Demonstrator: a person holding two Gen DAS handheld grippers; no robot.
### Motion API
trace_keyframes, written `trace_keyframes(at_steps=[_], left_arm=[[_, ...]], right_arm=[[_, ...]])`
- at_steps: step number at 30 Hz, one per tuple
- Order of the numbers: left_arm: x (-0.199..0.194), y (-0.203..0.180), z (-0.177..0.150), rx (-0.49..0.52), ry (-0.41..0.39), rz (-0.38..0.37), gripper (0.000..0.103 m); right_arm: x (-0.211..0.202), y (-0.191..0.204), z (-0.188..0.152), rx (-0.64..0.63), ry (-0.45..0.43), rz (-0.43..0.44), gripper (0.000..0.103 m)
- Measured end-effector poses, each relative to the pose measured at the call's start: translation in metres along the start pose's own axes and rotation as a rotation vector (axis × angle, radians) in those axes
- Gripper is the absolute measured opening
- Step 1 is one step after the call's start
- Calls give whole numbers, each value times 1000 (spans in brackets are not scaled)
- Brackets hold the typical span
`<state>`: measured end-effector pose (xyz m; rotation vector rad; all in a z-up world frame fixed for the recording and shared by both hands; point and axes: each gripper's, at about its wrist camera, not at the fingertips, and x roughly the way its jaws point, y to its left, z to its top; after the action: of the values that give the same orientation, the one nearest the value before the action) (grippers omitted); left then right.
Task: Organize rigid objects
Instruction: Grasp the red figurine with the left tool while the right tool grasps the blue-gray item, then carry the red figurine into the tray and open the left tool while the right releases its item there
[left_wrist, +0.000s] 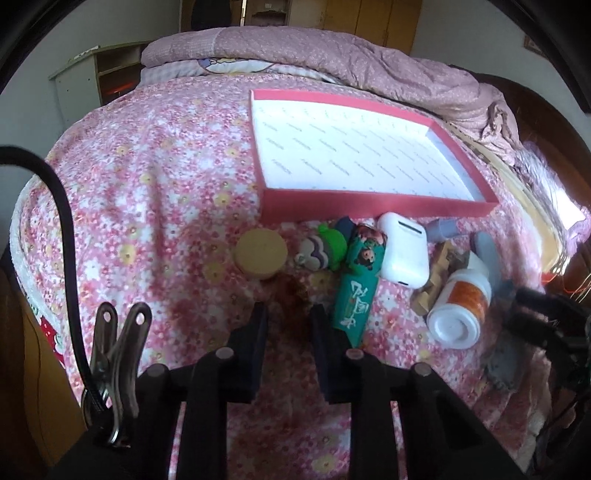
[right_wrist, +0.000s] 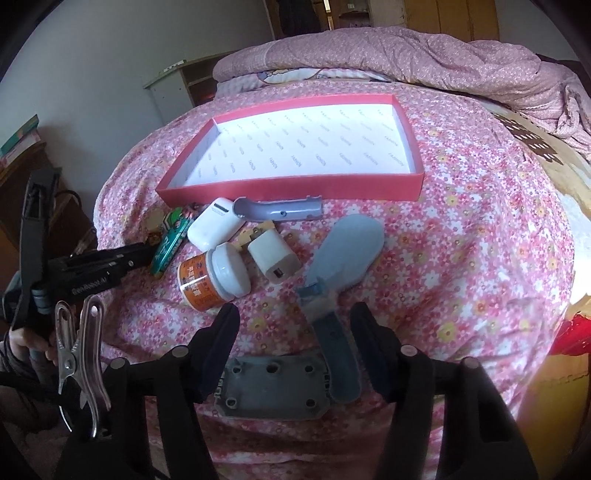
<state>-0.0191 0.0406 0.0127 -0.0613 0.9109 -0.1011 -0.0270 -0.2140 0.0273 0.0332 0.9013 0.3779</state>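
A red box (left_wrist: 376, 209) with a white lining lies open on the flowered bed cover; it also shows in the right wrist view (right_wrist: 291, 186). Before it lie a round tan lid (left_wrist: 261, 253), a green toy (left_wrist: 325, 248), a teal tube (left_wrist: 358, 284), a white case (left_wrist: 404, 254) and an orange pill bottle (left_wrist: 461, 310). My left gripper (left_wrist: 290, 314) is open and empty, just short of the tan lid. My right gripper (right_wrist: 293, 317) is open and empty, over a grey brush (right_wrist: 340, 258) and a grey plate (right_wrist: 271, 387). A white charger (right_wrist: 273, 256) and a grey curved handle (right_wrist: 277, 208) lie nearby.
A bunched pink quilt (left_wrist: 332, 55) lies behind the box. A white shelf unit (left_wrist: 92, 81) stands left of the bed. The bed edge drops off close below both grippers. The left gripper body (right_wrist: 92, 273) shows at the left of the right wrist view.
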Motion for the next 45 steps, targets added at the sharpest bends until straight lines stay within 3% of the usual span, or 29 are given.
trace_keyframes(at_steps=[4, 7, 13, 19, 25, 35, 45], left_arm=[[3, -2, 2, 3, -4, -1, 25], [1, 1, 1, -10, -8, -24, 18], [-12, 4, -2, -11, -31, -67, 18], [-26, 6, 2, -30, -42, -102, 18], [-47, 5, 11, -29, -103, -80, 18], [-56, -4, 38, -5, -108, -104, 18], [-34, -26, 86, 58, -116, -99, 18]], right_arm=[[6, -4, 1, 14, 30, -1, 59], [9, -6, -2, 17, 54, 2, 51], [8, -12, -10, 21, 63, -8, 41], [9, -15, -15, 23, 65, -22, 19], [-6, -1, -12, -10, 20, 36, 19], [-19, 4, 10, 35, -8, 131, 18], [-19, -13, 64, 75, -24, 93, 18]])
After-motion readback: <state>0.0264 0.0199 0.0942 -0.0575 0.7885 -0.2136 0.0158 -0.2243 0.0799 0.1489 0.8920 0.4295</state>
